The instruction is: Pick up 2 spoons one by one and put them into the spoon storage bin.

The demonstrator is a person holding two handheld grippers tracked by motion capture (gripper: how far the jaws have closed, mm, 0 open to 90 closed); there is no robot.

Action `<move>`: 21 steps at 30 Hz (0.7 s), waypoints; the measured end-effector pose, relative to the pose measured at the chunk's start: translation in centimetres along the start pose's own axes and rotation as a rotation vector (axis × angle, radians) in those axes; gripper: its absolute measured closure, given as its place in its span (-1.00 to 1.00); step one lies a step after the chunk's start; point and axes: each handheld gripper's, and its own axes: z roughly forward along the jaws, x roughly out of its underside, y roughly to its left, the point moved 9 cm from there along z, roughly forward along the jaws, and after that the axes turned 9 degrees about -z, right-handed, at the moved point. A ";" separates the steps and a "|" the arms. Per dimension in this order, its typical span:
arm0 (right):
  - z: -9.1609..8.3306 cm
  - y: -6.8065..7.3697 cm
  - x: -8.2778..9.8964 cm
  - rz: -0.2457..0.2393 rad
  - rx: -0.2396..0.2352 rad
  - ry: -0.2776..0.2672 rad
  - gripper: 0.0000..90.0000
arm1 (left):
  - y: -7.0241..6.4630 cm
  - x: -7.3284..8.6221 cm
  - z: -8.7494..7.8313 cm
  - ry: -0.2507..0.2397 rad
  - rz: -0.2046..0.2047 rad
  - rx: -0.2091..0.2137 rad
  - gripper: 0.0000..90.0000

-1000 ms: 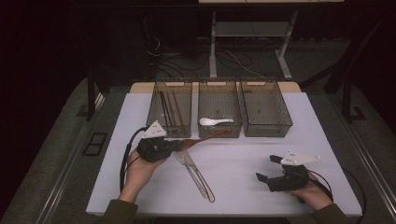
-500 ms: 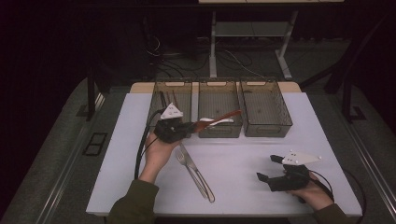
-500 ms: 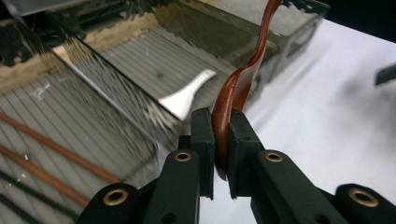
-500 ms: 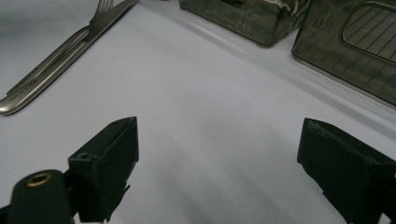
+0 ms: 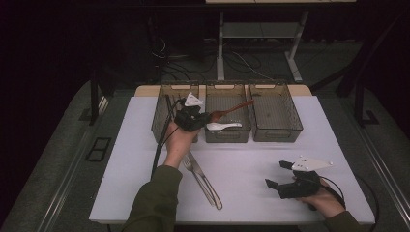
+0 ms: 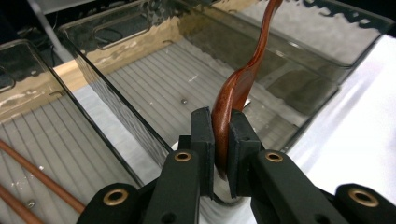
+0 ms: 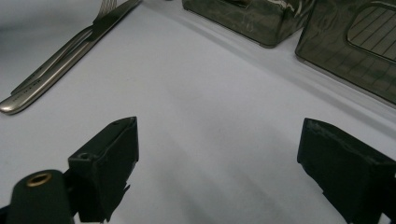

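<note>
My left gripper [image 5: 205,117] [image 6: 221,140] is shut on a brown wooden spoon [image 5: 232,109] [image 6: 245,77], pinching its bowl end. The spoon's handle reaches out over the middle bin [image 5: 227,134] [image 6: 140,46], above a white spoon [image 5: 222,126] that lies inside. My right gripper [image 5: 279,175] [image 7: 219,158] rests low at the table's front right. Its jaws stand wide apart with nothing between them.
Three smoky clear bins stand in a row at the back; the left bin [image 5: 162,116] holds brown chopsticks [image 6: 32,177], the right bin [image 5: 275,116] looks bare. Metal cutlery with a fork [image 5: 203,180] [image 7: 65,51] lies on the white table [image 5: 251,164] between my hands.
My left hand has carried the wooden spoon away from the table's left front, up and to the right, until it hangs over the middle bin. The right hand has stayed put.
</note>
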 end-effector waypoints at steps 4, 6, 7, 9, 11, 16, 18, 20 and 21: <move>0.0 0.0 0.0 -0.001 -0.002 -0.002 -0.71 | 0.2 0.2 1.3 0.029 -0.005 -0.015 0.84; -0.1 0.0 0.0 -0.002 -0.003 -0.003 -0.71 | 0.3 0.4 1.7 0.042 -0.016 -0.009 0.84; -0.1 0.0 0.0 -0.002 -0.003 -0.004 -0.71 | 0.3 0.5 1.9 0.049 -0.019 -0.005 0.83; -0.1 0.0 0.0 -0.004 -0.004 -0.004 -0.71 | 0.3 0.5 2.1 0.049 -0.017 -0.009 0.79; -0.2 0.0 0.0 -0.002 -0.002 -0.006 -0.71 | 0.3 0.4 2.2 0.045 -0.030 -0.015 0.49; -0.2 0.0 -0.1 -0.002 -0.003 -0.006 -0.71 | -0.1 0.2 2.0 0.031 -0.025 0.009 0.28; -0.2 0.0 -0.1 -0.003 -0.004 -0.006 -0.71 | -0.3 0.2 1.9 0.031 -0.020 0.019 0.20; -0.1 0.0 -0.1 -0.004 -0.004 -0.005 -0.71 | -0.7 0.2 1.8 0.033 -0.007 0.038 0.11; -0.1 0.0 -0.1 -0.003 -0.003 -0.005 -0.71 | -0.9 0.2 1.8 0.029 -0.011 0.046 0.08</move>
